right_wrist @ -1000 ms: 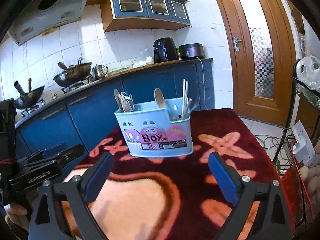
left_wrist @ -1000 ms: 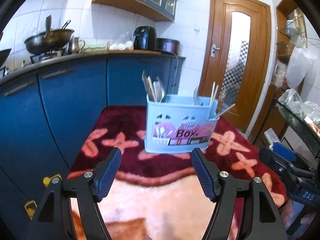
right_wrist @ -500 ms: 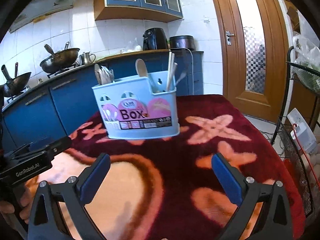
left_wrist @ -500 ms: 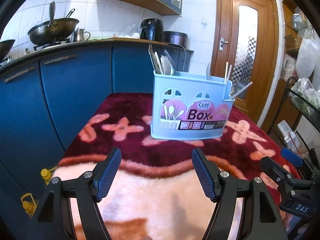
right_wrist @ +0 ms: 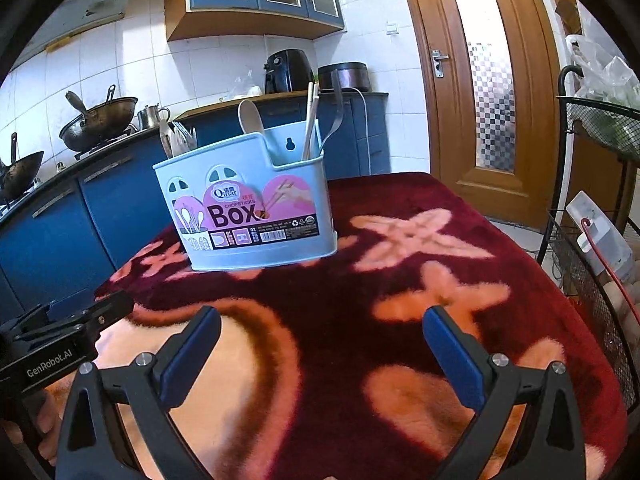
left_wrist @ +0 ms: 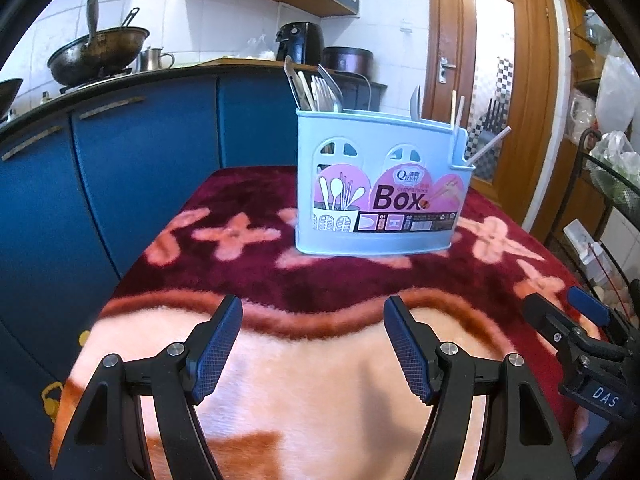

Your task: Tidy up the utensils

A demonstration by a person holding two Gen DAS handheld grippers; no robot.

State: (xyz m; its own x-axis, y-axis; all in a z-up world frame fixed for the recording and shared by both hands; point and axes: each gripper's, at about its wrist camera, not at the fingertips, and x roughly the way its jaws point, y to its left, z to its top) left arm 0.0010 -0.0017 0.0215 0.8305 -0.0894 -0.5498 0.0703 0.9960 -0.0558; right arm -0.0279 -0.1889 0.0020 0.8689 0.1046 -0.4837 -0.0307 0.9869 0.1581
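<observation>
A light blue plastic utensil box (left_wrist: 380, 196) with a pink "Box" label stands upright on the red flowered blanket (left_wrist: 248, 280); it also shows in the right wrist view (right_wrist: 248, 208). Forks and knives (left_wrist: 316, 90) stand in its left compartment, a spoon (right_wrist: 250, 118) in the middle, chopsticks (right_wrist: 311, 120) on the right. My left gripper (left_wrist: 312, 320) is open and empty, low over the blanket, well short of the box. My right gripper (right_wrist: 320, 328) is open and empty, also short of the box.
Blue kitchen cabinets (left_wrist: 132, 152) with woks (left_wrist: 96, 54) on the counter run behind and to the left. A wooden door (right_wrist: 480, 80) is at the back right. A black wire rack (right_wrist: 592, 240) stands beside the table's right edge.
Both grippers have dropped lower and drawn closer to the blanket, so the box looks taller. Both stay open and empty.
</observation>
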